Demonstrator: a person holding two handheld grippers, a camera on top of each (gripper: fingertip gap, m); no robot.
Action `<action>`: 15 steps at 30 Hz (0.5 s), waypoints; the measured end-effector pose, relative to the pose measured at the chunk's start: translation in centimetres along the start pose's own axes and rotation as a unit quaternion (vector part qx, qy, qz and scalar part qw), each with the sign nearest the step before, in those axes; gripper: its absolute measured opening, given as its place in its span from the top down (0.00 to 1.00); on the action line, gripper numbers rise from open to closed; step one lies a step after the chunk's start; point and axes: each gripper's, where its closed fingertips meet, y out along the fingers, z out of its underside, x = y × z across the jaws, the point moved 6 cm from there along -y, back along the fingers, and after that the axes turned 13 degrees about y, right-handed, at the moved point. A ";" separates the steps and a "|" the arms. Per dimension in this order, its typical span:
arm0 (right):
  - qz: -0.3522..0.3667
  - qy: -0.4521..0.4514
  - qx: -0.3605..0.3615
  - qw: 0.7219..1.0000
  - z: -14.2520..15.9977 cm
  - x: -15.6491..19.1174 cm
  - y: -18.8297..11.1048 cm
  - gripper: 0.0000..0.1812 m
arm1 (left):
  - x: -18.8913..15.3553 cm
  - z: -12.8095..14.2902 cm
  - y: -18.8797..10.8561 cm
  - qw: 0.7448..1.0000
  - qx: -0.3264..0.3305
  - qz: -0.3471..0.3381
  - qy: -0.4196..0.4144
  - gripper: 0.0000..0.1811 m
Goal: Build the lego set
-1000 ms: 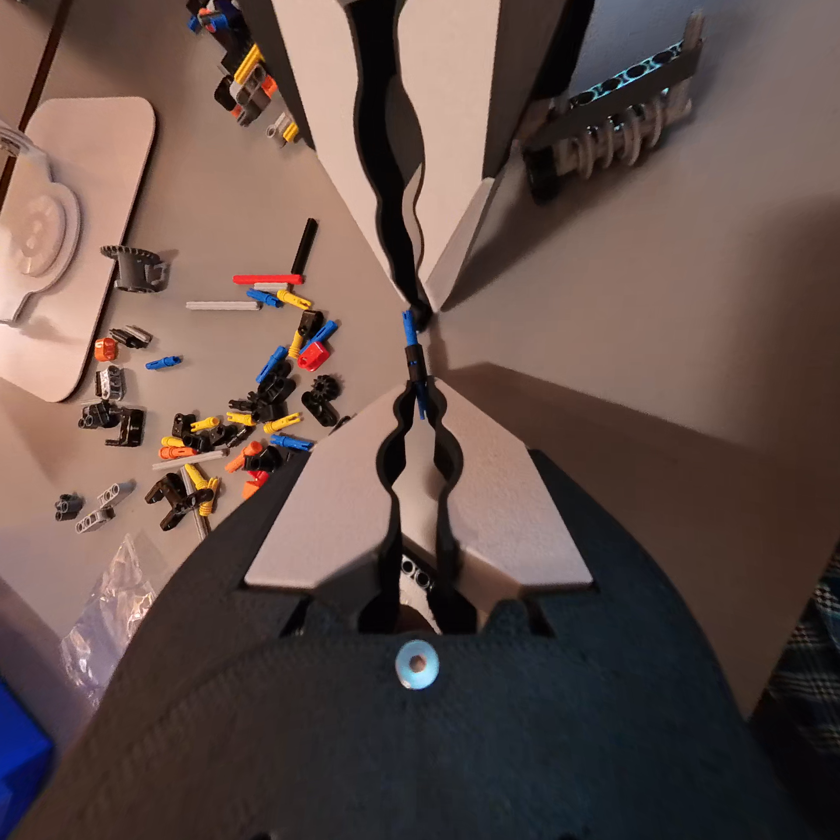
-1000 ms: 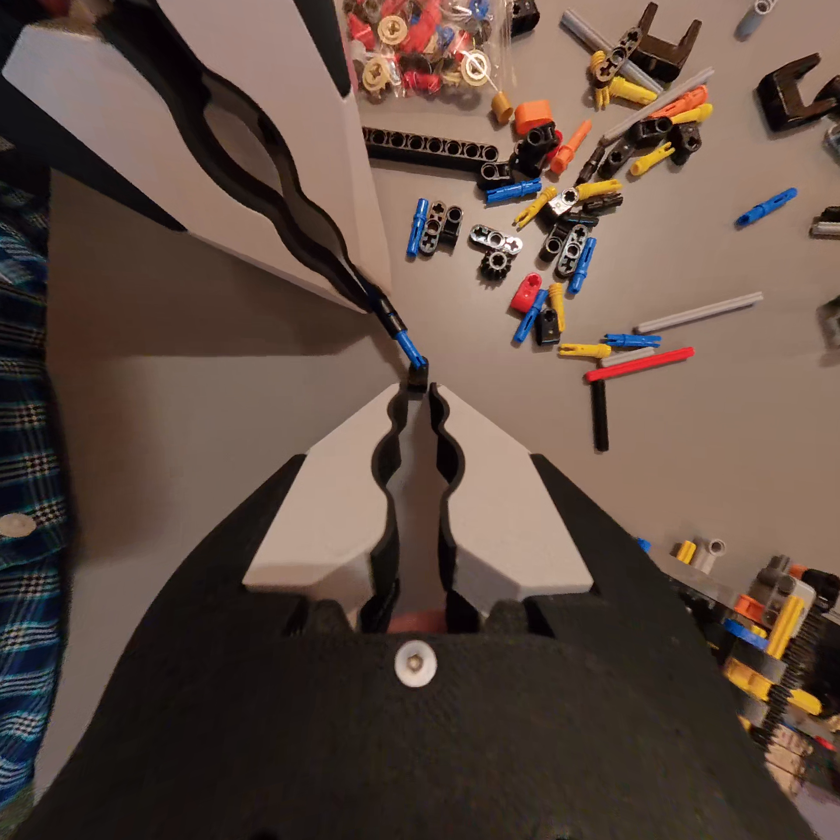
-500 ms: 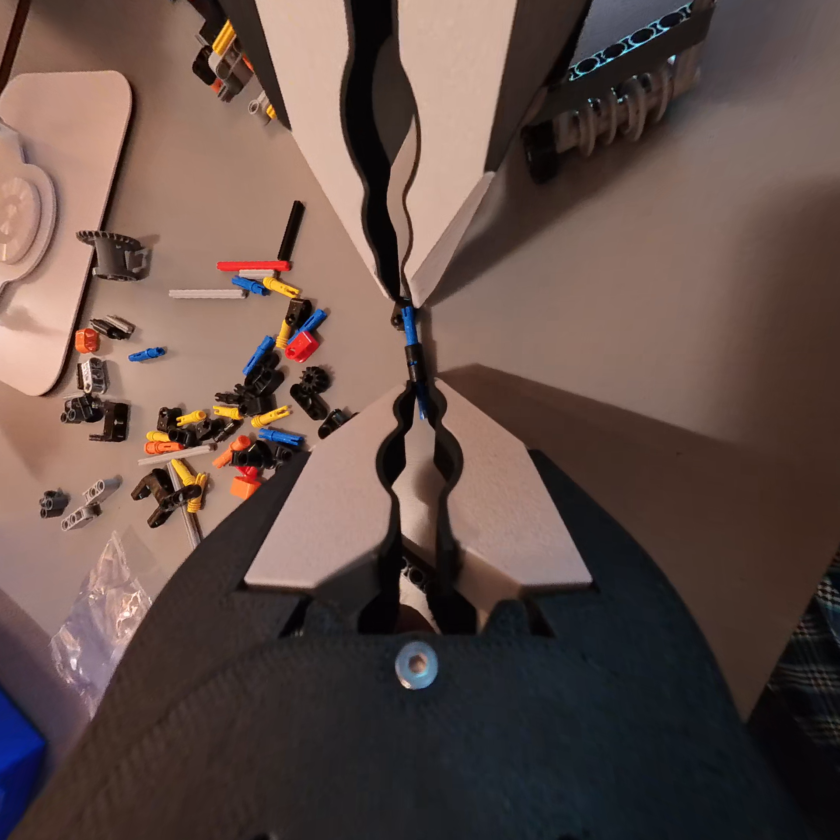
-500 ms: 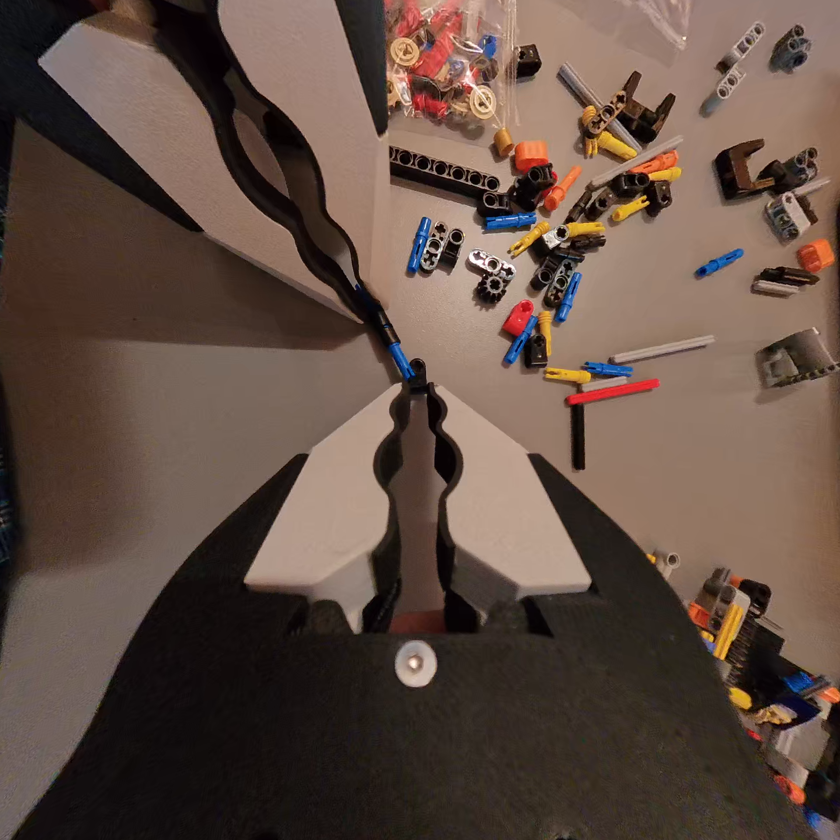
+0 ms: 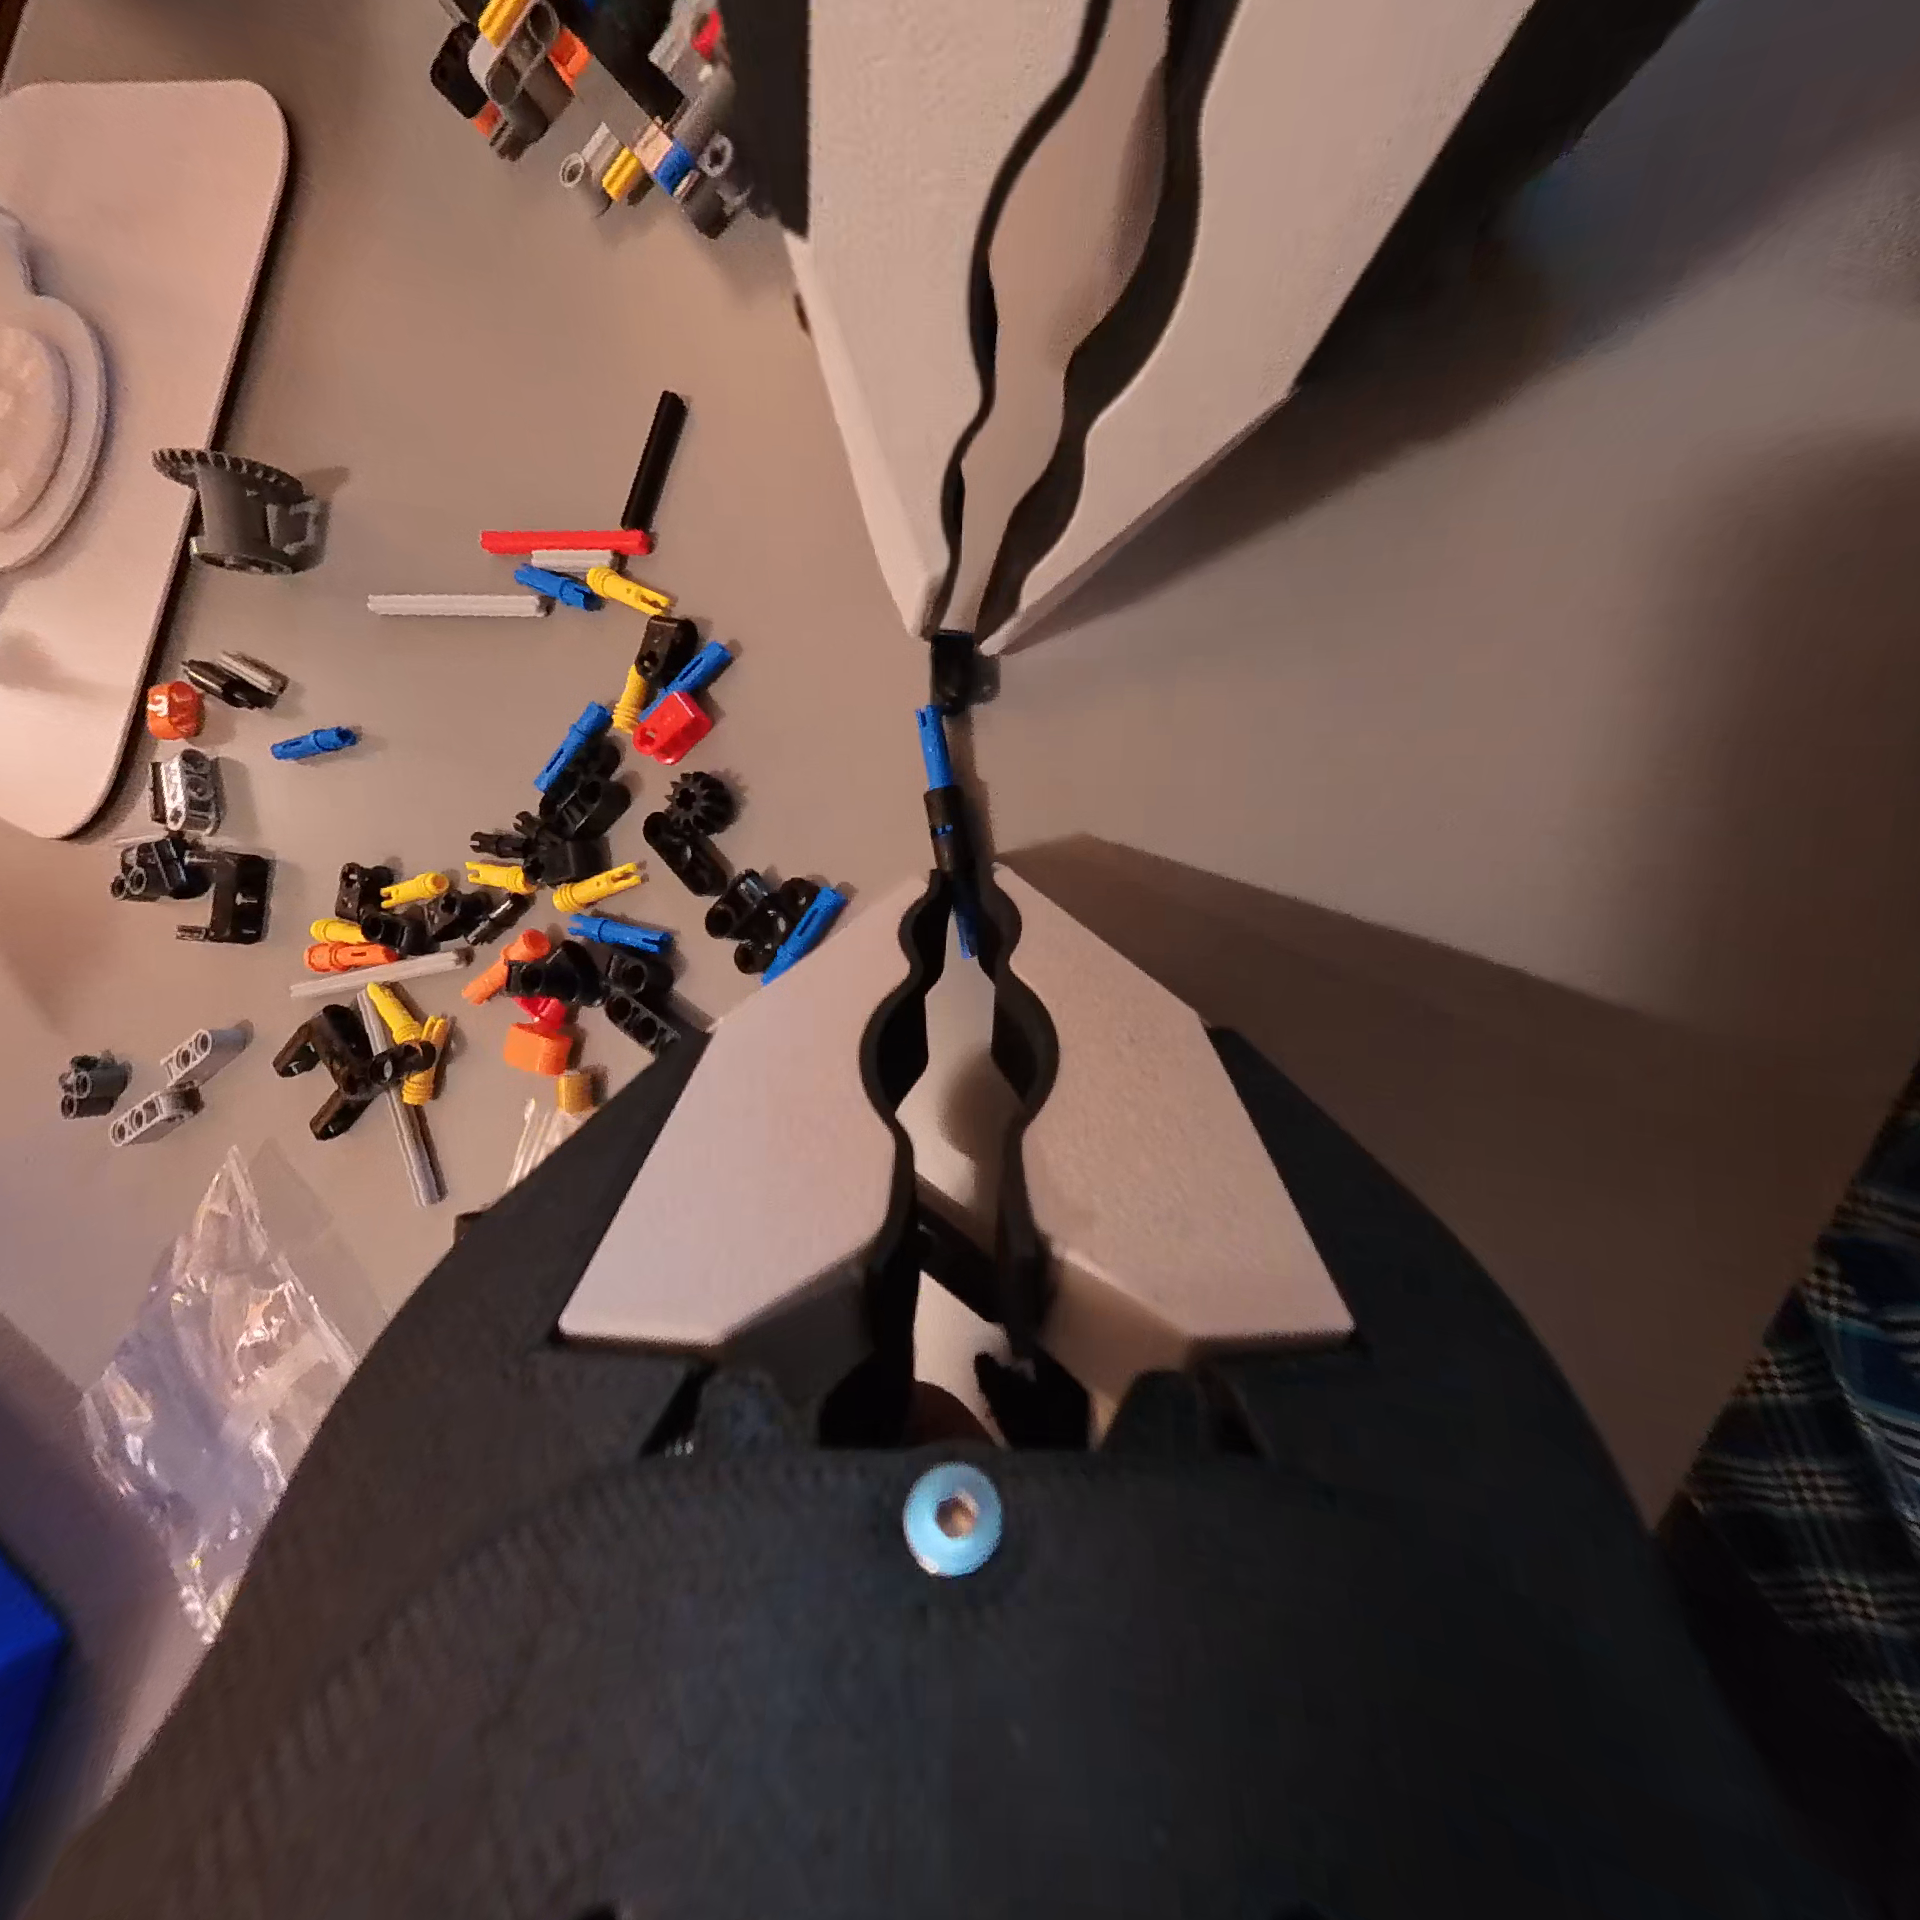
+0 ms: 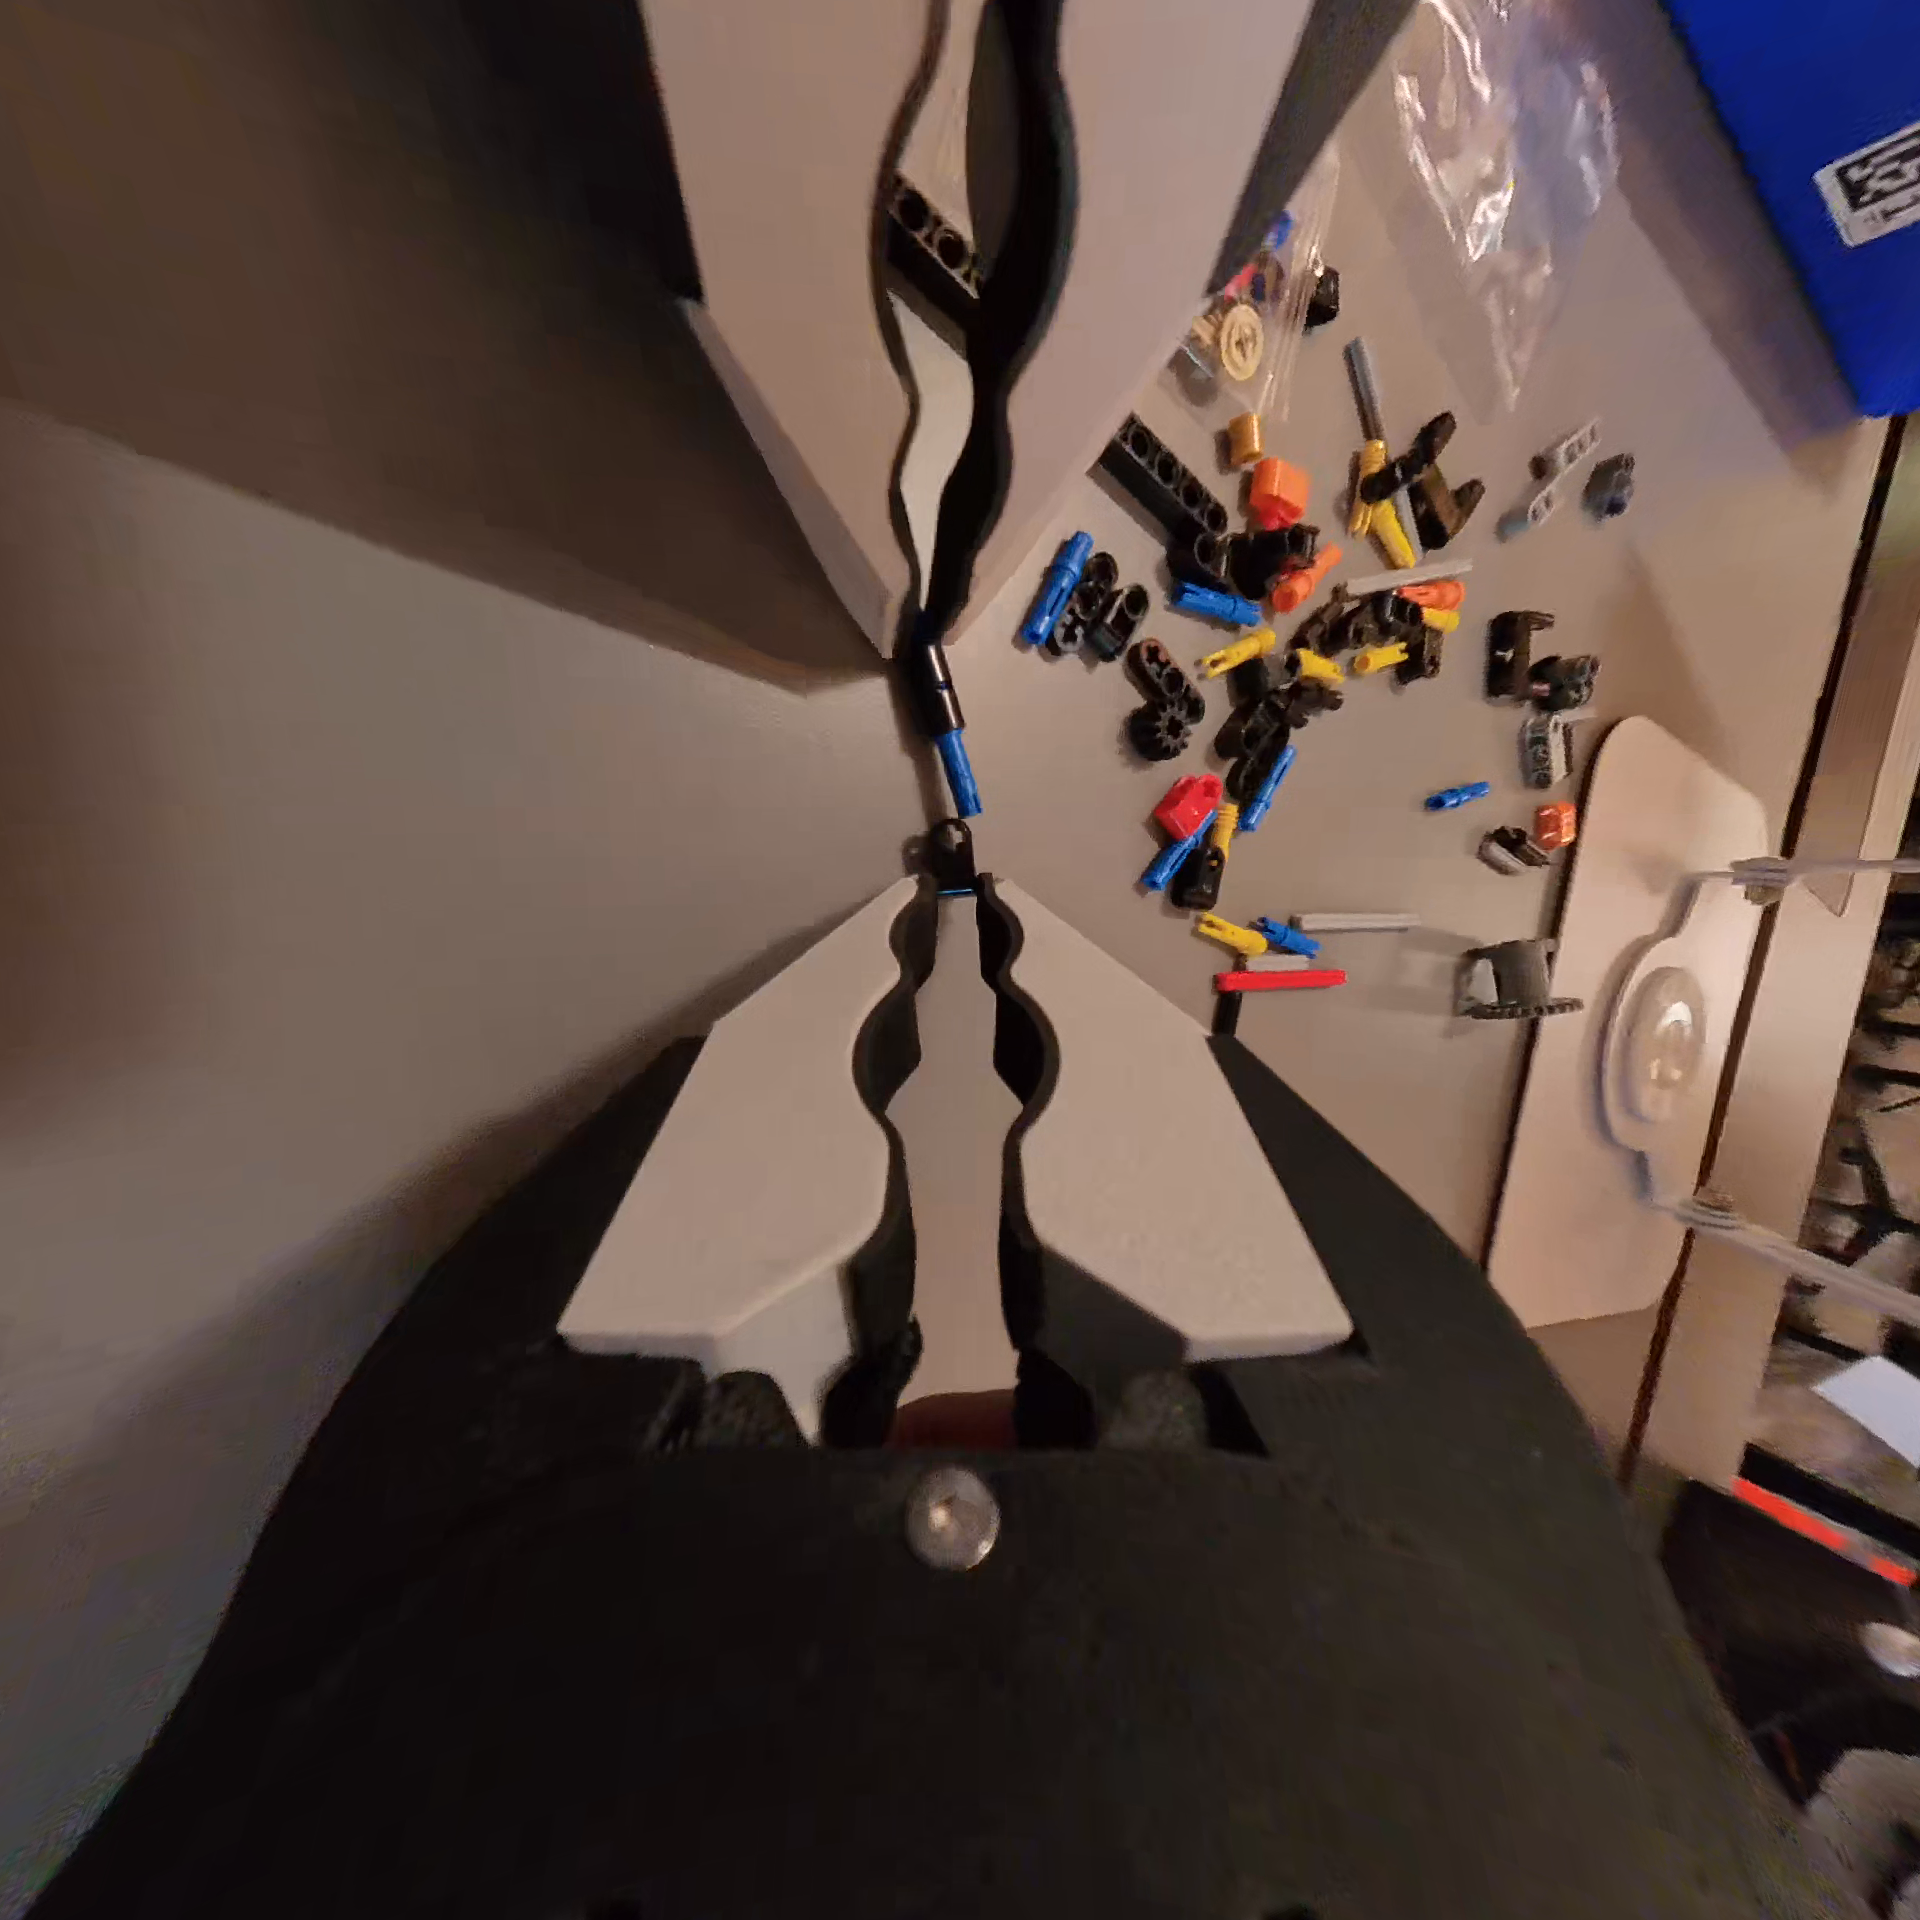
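My left gripper (image 5: pixel 956 888) is shut on a blue pin with a black sleeve (image 5: pixel 943 800); the pin sticks out forward. My right gripper (image 6: pixel 954 883) is shut on a small black connector (image 6: pixel 948 847). The two grippers face each other tip to tip above the table. In the right wrist view the pin's blue tip (image 6: pixel 958 779) ends just above the connector, slightly to its right. In the left wrist view the connector (image 5: pixel 958 665) sits in the right gripper's tips at the top, with the pin's tip beside it. I cannot tell whether they touch.
A pile of loose pieces (image 5: pixel 582 831) lies on the grey table left of the grippers; it also shows in the right wrist view (image 6: pixel 1278 644). A part-built model (image 5: pixel 603 135), a grey board (image 5: pixel 125 416), a plastic bag (image 5: pixel 218 1340) and a blue box (image 6: pixel 1808 177) stand around it. One gripper's finger ends stand about 5 cm off the other's. My right gripper's tips are some 15 cm from the part-built model (image 5: pixel 603 135).
Both grippers have turned, so the right wrist view has swung and the pile now lies to its right. The pin and connector stay tip to tip, both still held.
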 end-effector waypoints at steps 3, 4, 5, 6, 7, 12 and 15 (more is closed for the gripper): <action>-0.005 -0.017 0.004 1.000 0.0 0.6 -0.2 0.97 | -0.2 0.0 -0.1 1.000 0.001 -0.001 0.000 0.99; -0.003 -0.022 0.007 1.000 0.0 0.6 -0.3 0.97 | -0.2 0.1 -0.1 1.000 0.000 -0.001 0.000 0.99; 0.004 -0.030 0.008 0.999 0.0 0.6 -0.3 0.97 | -0.2 0.1 -0.1 1.000 0.000 -0.001 0.000 0.99; 0.006 -0.036 0.007 0.999 0.0 0.7 -0.4 0.97 | -0.2 0.0 -0.1 1.000 0.000 -0.001 0.000 0.99; 0.000 -0.033 0.006 0.999 -0.1 0.8 -0.4 0.97 | -0.2 0.0 -0.1 1.000 0.000 -0.001 0.001 0.99; -0.029 0.013 -0.003 0.999 -0.4 0.2 -0.9 0.98 | -0.3 0.0 -0.2 1.000 0.000 -0.003 0.003 0.99; -0.009 0.000 0.003 1.000 -0.3 -0.4 -0.8 0.98 | -0.1 -0.1 -0.3 1.000 -0.003 -0.006 0.001 0.99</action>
